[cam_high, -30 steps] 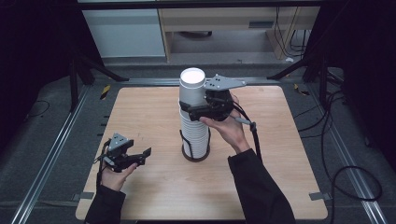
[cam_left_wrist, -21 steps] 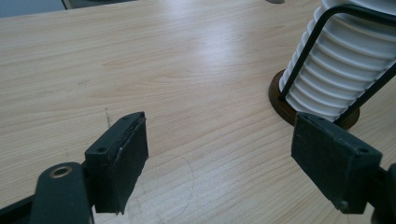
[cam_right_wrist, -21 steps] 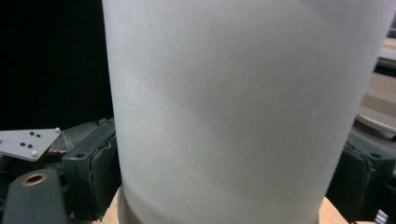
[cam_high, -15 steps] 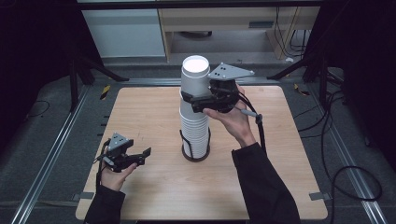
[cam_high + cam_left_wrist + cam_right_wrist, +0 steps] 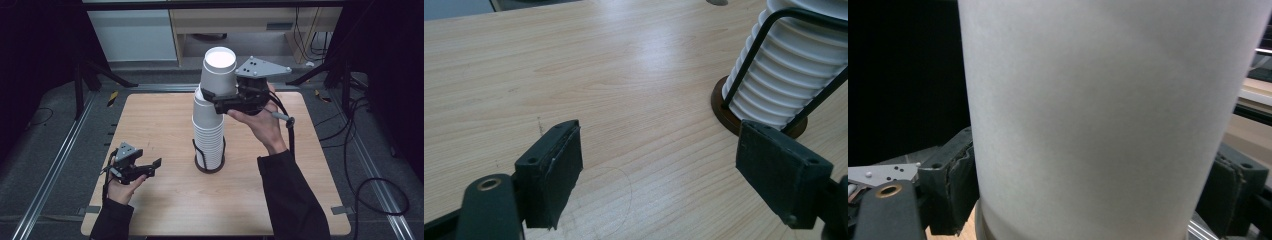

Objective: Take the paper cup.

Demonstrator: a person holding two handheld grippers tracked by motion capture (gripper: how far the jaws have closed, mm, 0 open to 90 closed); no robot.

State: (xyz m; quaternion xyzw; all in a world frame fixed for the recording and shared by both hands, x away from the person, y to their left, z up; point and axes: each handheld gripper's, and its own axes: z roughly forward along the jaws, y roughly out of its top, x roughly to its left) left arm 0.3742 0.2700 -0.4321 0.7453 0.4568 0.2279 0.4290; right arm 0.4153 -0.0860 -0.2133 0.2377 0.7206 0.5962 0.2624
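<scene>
The right hand-held gripper [image 5: 218, 96] was clamped on the top white cup [image 5: 218, 70], one jaw on each side of it. A moment before, that cup sat lower on the tall stack of cups [image 5: 208, 135], and now it was lifted higher, with more of its side showing above the next cup. It looked like the cup was coming free of the stack, but its bottom seemed to be still tucked in the cup below, so I would guess a bit more lifting was needed. The stack stood in a black wire holder [image 5: 209, 162] in the middle of the wooden bench [image 5: 165, 125]. The left hand-held gripper [image 5: 145, 169] had stayed low over the bench near the front left corner, well apart from the stack, with its jaws apart and nothing between them.
</scene>
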